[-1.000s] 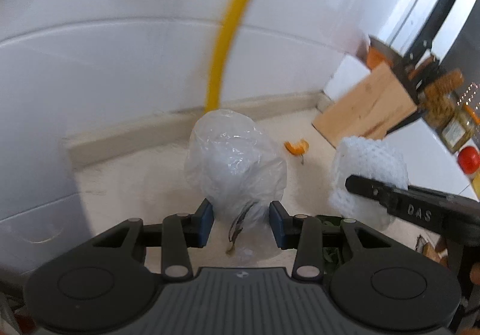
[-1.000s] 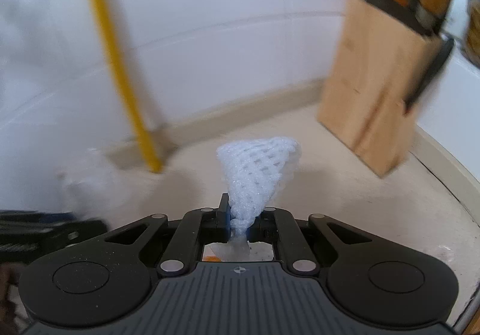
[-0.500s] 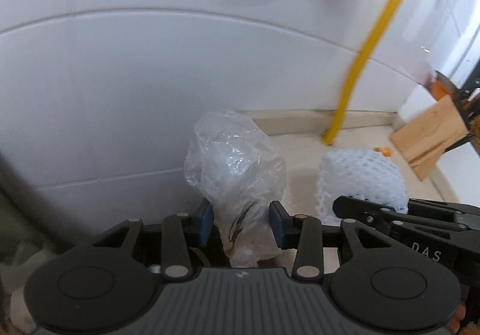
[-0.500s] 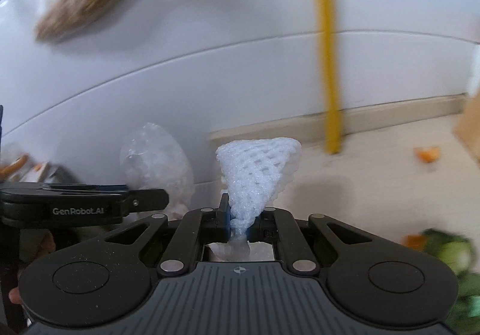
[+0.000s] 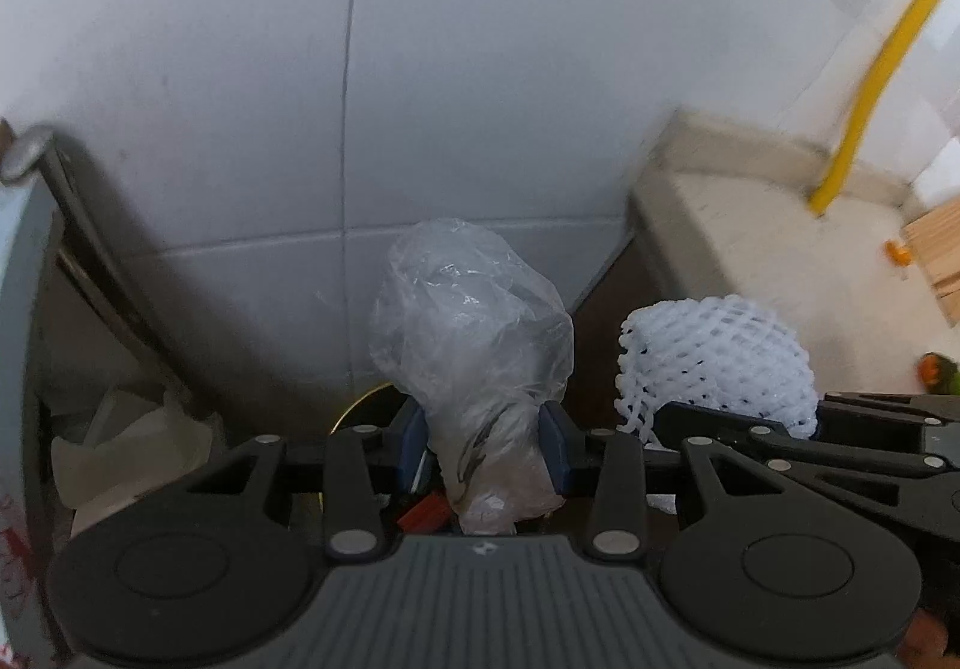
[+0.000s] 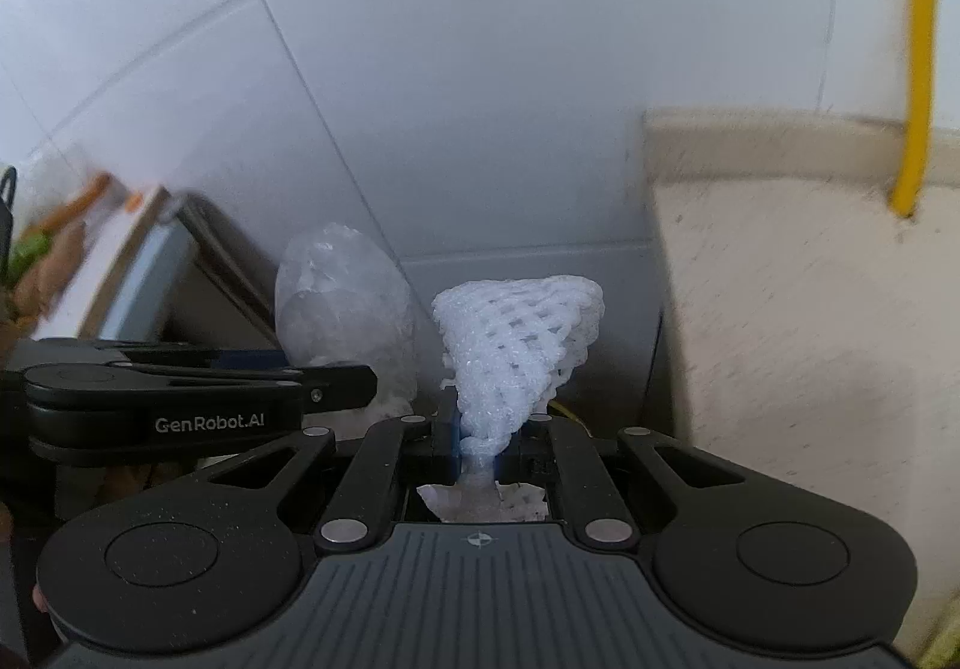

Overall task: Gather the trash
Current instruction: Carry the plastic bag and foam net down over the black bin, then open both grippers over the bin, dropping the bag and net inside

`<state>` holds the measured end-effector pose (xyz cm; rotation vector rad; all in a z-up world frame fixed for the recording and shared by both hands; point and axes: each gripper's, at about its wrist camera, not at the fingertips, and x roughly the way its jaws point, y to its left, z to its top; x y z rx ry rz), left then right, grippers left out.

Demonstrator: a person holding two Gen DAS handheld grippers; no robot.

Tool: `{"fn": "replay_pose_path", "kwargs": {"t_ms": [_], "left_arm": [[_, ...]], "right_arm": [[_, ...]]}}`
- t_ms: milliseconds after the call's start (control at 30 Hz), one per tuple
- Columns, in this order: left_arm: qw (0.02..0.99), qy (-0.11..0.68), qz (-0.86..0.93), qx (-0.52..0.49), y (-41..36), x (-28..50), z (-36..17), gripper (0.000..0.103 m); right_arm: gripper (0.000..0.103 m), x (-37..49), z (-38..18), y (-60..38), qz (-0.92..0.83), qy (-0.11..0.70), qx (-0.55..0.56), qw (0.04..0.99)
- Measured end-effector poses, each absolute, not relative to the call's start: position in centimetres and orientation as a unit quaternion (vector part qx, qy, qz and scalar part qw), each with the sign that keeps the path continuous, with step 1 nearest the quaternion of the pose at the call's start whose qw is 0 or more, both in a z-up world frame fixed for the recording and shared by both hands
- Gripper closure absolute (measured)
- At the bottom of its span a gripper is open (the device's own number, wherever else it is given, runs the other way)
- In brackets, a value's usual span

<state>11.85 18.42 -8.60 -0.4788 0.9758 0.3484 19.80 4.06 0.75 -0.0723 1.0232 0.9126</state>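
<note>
**Both loads carried off the counter's end**

Since a second ago both of my grippers have swung sideways away from the knife block and the middle of the counter; now the counter's end edge sits to the right in both views, and beyond it is a dark gap against the white tiled wall (image 5: pixel 480 69).

My left gripper (image 5: pixel 483 444) is clamped on the crumpled clear plastic bag (image 5: pixel 471 333): its blue pads press into the bag's twisted lower part from either side, and the puffed top stands up above them. The same bag shows in the right wrist view (image 6: pixel 345 303), just left of my other load.

My right gripper (image 6: pixel 483 450) is pinched tight on the narrow neck of the white foam fruit net (image 6: pixel 519 336), which fans out above the jaws like a cone. From the left wrist view the net (image 5: pixel 717 357) hangs just right of the bag, close beside it but not touching.

Both loads hang over the dark gap, past the end of the beige counter (image 6: pixel 810 339). A yellow pipe (image 6: pixel 918 69) runs down the wall to the counter's back edge. Below my left gripper I can make out something white and crumpled (image 5: pixel 132 441) in a dim opening, and a thin yellow curved rim (image 5: pixel 360 399), but I cannot tell what they belong to. Small orange scraps (image 5: pixel 897 252) lie far off on the counter near a wooden block (image 5: pixel 936 261).
</note>
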Motion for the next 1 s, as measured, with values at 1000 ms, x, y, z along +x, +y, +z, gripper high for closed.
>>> {"fn": "replay_pose_path", "kwargs": {"t_ms": [1000], "left_arm": [[0.756,0.561,0.213,-0.261,22.2,13.1,-17.0,0.055]], "right_arm": [[0.059,22.6,-9.9,9.5,0.381,0.593,0.012,0.709]]}}
